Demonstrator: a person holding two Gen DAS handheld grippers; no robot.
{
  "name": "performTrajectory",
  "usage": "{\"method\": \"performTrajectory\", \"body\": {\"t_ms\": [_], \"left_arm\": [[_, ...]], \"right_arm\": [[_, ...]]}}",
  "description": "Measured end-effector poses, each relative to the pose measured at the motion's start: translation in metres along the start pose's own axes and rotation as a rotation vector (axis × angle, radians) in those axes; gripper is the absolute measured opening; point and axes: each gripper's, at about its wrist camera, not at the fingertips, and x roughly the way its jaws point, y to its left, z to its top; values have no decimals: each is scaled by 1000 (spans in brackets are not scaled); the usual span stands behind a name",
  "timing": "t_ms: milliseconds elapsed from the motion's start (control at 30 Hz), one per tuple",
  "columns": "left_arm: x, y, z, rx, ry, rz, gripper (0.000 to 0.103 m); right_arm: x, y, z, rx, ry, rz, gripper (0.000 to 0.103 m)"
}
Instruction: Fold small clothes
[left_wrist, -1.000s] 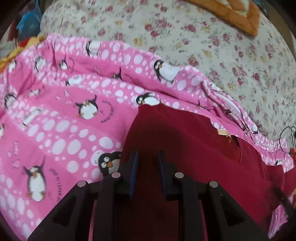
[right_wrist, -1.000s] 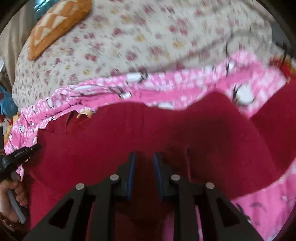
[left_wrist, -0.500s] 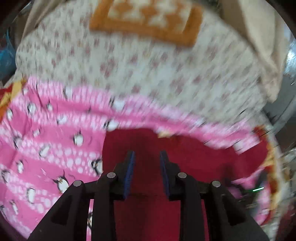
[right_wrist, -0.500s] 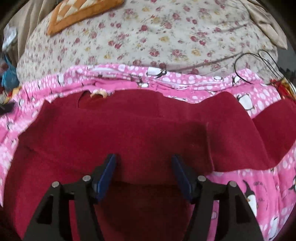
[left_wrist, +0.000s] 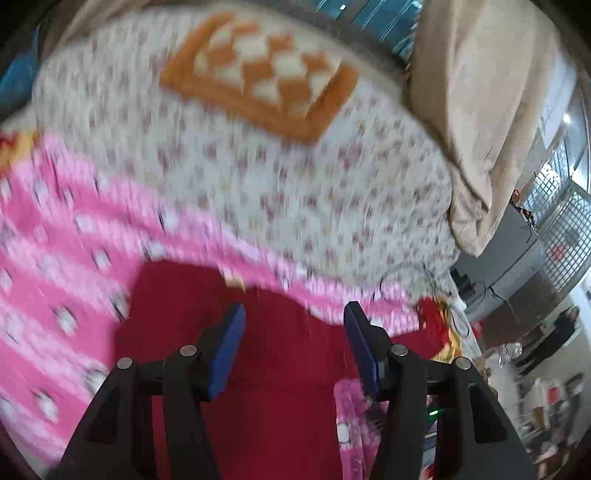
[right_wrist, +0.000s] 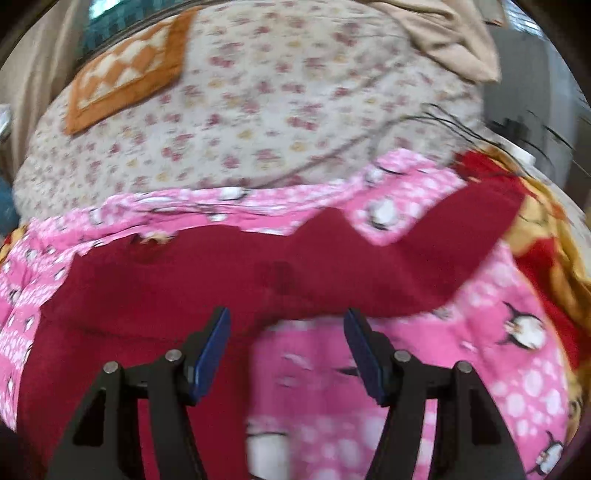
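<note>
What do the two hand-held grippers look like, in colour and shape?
Both look alike. The left hand-held gripper and the right hand-held gripper have matte black angular frames with cut-out openings. Round silver pins sit at the joints. Each finger ends in a flat blue pad. No cables, markings or sleeves are visible.

floral bedspread (left_wrist: 258, 177), beige curtain (left_wrist: 480, 110); window grille (left_wrist: 561, 221)

No readable text, label, brand or number for you in either view. Pink penguin blanket (right_wrist: 491, 354) carries small print beside penguins, too blurred to read. Tan tag (left_wrist: 233, 282) at red garment (left_wrist: 269, 354) neckline shows no legible lettering.
</note>
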Motion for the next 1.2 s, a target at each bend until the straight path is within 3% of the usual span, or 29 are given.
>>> {"method": "performTrajectory", "body": {"t_ms": [133, 200, 233, 333, 500, 567, 633, 833, 900, 933, 967, 1200], "left_arm": [[71, 25, -55, -31, 147, -73, 26], [96, 33, -72, 0, 217, -56, 20], [101, 35, -75, 24, 216, -45, 20], [103, 46, -68, 105, 157, 4, 20], [88, 83, -55, 215, -67, 144, 20], [93, 103, -51, 172, -49, 248, 20], [94, 115, -45, 87, -23, 171, 20], [99, 117, -38, 55, -28, 164, 20], [105, 115, -39, 53, -14, 167, 20], [107, 115, -39, 46, -8, 168, 20], [107, 116, -39, 41, -6, 165, 20], [99, 121, -35, 7, -34, 146, 20]], "right_arm": [[-20, -52, 9, 125, -81, -67, 67], [-27, -75, 19, 151, -116, -98, 67], [-32, -96, 29, 165, -156, -129, 67], [-26, -136, 44, 188, -178, -115, 67], [0, -194, 49, 324, -205, -72, 67], [13, -206, 54, 361, -205, -47, 64], [23, -216, 59, 388, -220, -53, 64], [55, -235, 90, 371, -191, -86, 58], [63, -235, 97, 350, -164, -83, 46], [65, -237, 99, 353, -148, -91, 25], [63, -240, 99, 372, -153, -95, 10], [-14, -204, 110, 288, -331, -168, 7]]}}
